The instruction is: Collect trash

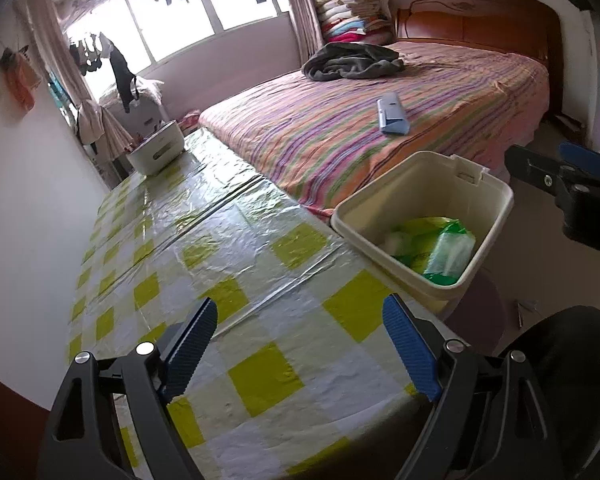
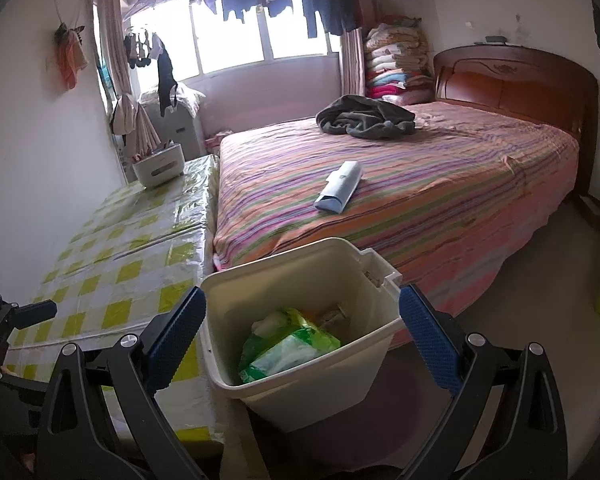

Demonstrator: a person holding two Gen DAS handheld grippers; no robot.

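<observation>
Right wrist view: bin (image 2: 300, 360) sits just beside the table (image 2: 112, 264), green wrappers (image 2: 288, 348) already inside. Blue packet (image 2: 338, 187) on the bed (image 2: 420, 184) looks like what's left. Left gripper (image 1: 300, 344) and right gripper (image 2: 302, 344) both wide, empty.

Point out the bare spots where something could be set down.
Free: the checked table between the left gripper and the white box; the striped bed around the blue package. Crowded: the bin, already holding green wrappers.
</observation>
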